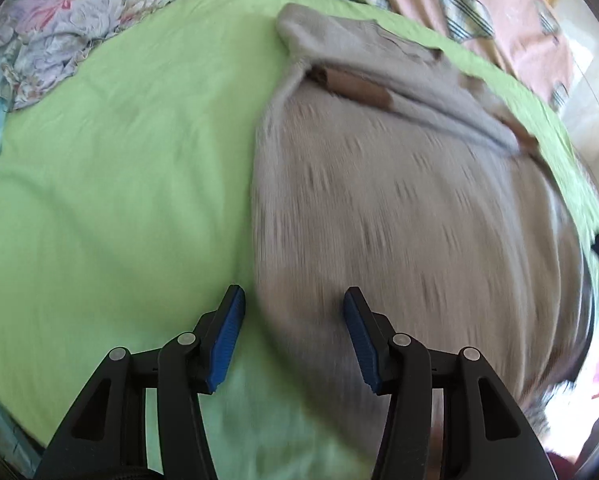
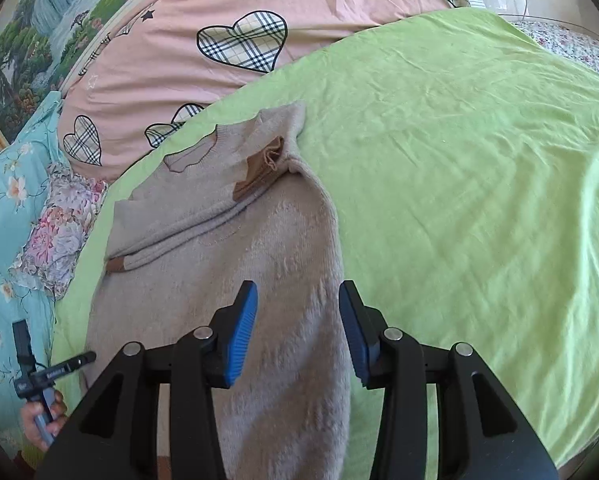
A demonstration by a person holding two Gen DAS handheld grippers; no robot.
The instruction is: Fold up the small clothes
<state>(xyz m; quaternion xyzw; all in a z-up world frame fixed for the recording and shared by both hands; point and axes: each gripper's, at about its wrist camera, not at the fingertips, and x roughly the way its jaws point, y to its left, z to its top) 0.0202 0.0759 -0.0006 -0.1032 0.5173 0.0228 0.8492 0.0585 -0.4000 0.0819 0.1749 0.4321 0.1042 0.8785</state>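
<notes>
A beige knitted sweater lies on the green sheet that covers the bed, its neck toward the pink heart-print quilt; both sleeves already lie folded across the chest, their brown cuffs showing, so the sleeve folds look done; the body is still laid out long toward the person, so the fold of hem up to shoulders seems to be what is left, and no other folded garment shows in either view; the left gripper hovers over the sweater's left edge with its blue pads partly apart, one over sheet and one over knit, nothing pinched between them; the right gripper stands over the right edge, its jaws likewise part open, the knit passing under the gap but not pressed by either pad; the left view is smeared by motion blur, so fine creases there cannot be judged; a floral blanket lies beside the sheet
</notes>
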